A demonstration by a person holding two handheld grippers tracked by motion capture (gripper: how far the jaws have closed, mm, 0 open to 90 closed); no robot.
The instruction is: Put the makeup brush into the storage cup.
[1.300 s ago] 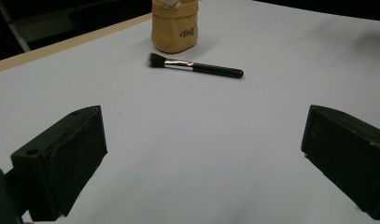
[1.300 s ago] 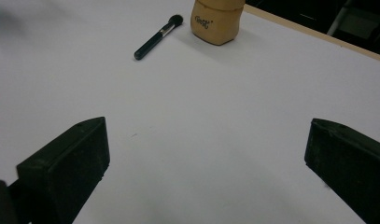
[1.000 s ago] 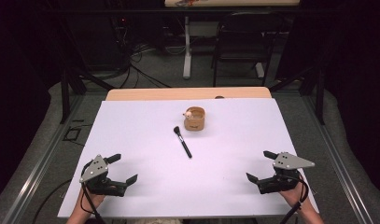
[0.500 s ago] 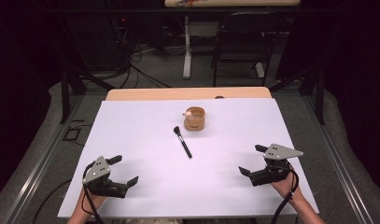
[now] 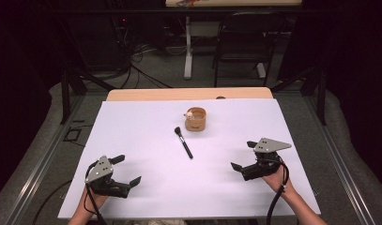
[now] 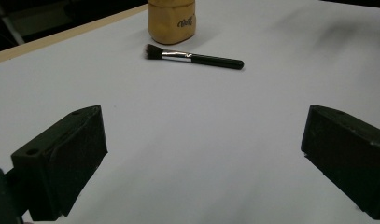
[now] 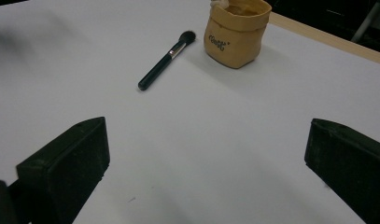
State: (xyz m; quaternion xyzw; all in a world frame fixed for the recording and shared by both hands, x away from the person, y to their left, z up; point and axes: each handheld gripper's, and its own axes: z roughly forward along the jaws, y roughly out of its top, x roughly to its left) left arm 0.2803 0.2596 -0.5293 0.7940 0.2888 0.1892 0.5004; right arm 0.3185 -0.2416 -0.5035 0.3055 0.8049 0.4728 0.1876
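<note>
Brush [image 5: 183, 143] is the nearest thing to both grippers, though neither touches it. Left gripper [image 5: 124, 169] sits low over the white sheet [image 5: 132, 126] at the near left, its jaws spread wide with nothing between them; in the left gripper view only bare sheet lies in the gap, with the brush [image 6: 193, 57] well ahead and a tan pouch [image 6: 172, 20] just beyond its bristles. Right gripper [image 5: 244, 155] is at the near right, also wide open and holding nothing, a hand [image 5: 277, 180] behind it and a black cable trailing back along the forearm. In the right gripper view the brush [image 7: 165, 60] lies flat, well ahead, bristle end toward the pouch [image 7: 236, 31], near it but apart. From above, the brush lies at a slant near the middle of the sheet, dark handle pointing toward the near edge, bristles up by the pouch [image 5: 195, 119], which stands upright and open-topped. A strip of bare wood [image 5: 188, 94] shows past the sheet's far edge.
</note>
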